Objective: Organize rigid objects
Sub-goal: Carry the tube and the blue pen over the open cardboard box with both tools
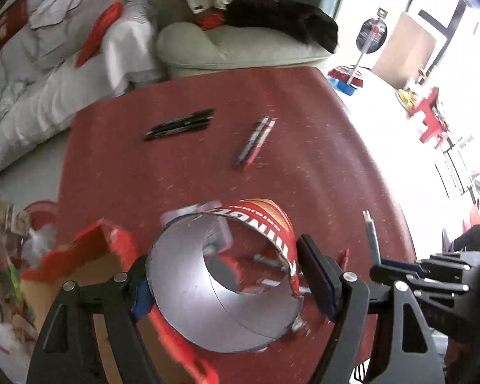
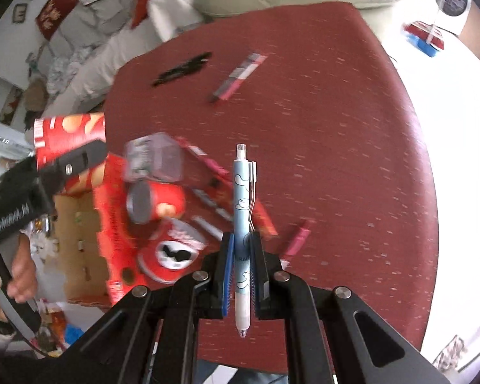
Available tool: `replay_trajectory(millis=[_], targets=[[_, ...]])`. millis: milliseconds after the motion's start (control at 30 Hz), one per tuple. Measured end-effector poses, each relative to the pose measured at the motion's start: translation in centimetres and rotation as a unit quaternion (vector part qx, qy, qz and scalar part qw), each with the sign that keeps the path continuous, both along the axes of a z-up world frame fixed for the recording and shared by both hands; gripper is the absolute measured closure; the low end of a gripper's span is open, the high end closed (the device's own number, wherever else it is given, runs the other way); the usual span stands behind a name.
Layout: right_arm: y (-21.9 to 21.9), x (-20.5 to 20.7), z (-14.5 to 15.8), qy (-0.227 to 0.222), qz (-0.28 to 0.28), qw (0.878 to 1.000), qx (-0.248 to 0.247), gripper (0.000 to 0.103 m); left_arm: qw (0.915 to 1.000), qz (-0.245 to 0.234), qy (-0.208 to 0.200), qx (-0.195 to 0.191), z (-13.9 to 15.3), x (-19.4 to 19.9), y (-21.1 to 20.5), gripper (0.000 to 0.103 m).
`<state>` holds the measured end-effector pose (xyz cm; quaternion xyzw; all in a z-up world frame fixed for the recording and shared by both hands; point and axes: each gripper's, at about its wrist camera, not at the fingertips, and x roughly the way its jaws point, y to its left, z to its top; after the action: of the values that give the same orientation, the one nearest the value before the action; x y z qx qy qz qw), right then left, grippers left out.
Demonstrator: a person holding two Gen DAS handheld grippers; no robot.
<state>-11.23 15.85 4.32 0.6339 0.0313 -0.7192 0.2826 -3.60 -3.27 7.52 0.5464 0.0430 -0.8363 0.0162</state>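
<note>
Up close, we clamp our right gripper [image 2: 240, 256] on a blue pen [image 2: 242, 217], while the left gripper [image 1: 227, 275] squeezes an open-ended red tube [image 1: 240, 275], likely a holder. Farther across the red surface [image 1: 320, 166], black pens [image 1: 180, 124] and pink pens [image 1: 255, 142] lie grouped.

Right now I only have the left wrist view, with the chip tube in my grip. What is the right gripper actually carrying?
Observer: The right gripper is shut on a light blue pen, with the clicker end pointing forward.
Operator: Anything loose near it?
Observer: A pink pen-like item lies on the red table, just right of its fingers.
Operator: What's beneath my chip tube?
Observer: A short red can lies on its side beside the open cardboard box.
</note>
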Motion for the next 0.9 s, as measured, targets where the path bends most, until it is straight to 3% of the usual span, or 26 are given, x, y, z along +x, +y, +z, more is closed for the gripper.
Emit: replay_trajectory(millis=[367, 633, 900], targets=[[-10.3, 4.0, 1.4, 0.004, 0.098, 0.995, -0.007, 0.092, 0.9956, 0.092, -0.004, -0.019, 0.2, 5.9, -8.5, 0.022], [-14.9, 5.9, 1.5, 0.005, 0.148, 0.989, -0.004, 0.092, 0.9868, 0.159, -0.015, -0.026, -0.5, 8.5, -13.1, 0.022], [-18.6, 7.4, 1.8, 0.004, 0.183, 0.983, -0.01, 0.092, 0.9798, 0.196, -0.03, -0.026, -1.4, 10.2, -15.6, 0.022]])
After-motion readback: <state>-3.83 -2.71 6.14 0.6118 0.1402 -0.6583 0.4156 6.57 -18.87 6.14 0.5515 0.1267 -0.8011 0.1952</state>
